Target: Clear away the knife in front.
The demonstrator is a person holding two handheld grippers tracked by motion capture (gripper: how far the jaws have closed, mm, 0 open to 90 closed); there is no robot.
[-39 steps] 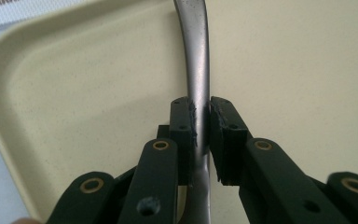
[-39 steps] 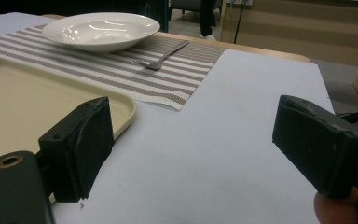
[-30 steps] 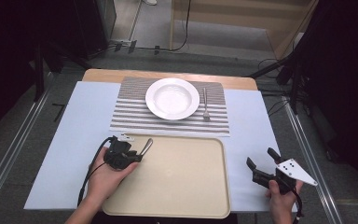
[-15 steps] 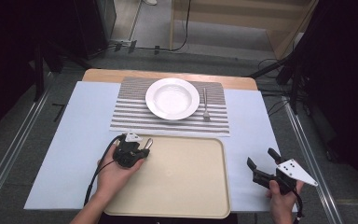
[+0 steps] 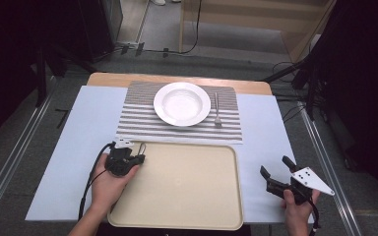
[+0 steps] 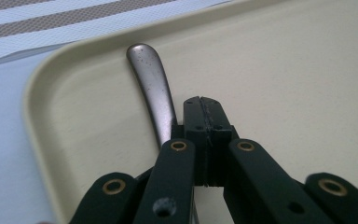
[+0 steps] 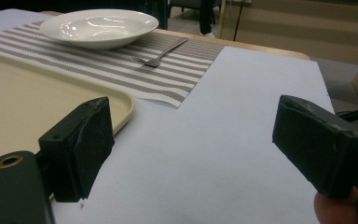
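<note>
A grey metal utensil handle (image 6: 151, 84) lies in the far-left corner of the beige tray (image 5: 187, 196); its working end is hidden. My left gripper (image 6: 201, 100) rests low over that corner with its jaws shut, pad against pad. The handle runs along the left jaw and passes under it, and I see nothing between the pads. In the high view the left gripper (image 5: 140, 150) sits at the tray's left rim, with the handle (image 5: 143, 146) poking out past it. My right gripper (image 5: 274, 165) hovers over the blue cloth right of the tray, open and empty (image 7: 193, 130).
A white plate (image 5: 157, 101) and a fork (image 5: 217, 110) rest on a striped placemat (image 5: 138, 118) beyond the tray. The plate (image 7: 98, 23) and fork (image 7: 161, 56) also appear in the right gripper view. Blue cloth (image 5: 78, 147) covers the table to both sides.
The left jaws, open a second ago, have closed together. The left hand nudged right toward the tray, then came back slightly and lower. The right hand has stayed put.
</note>
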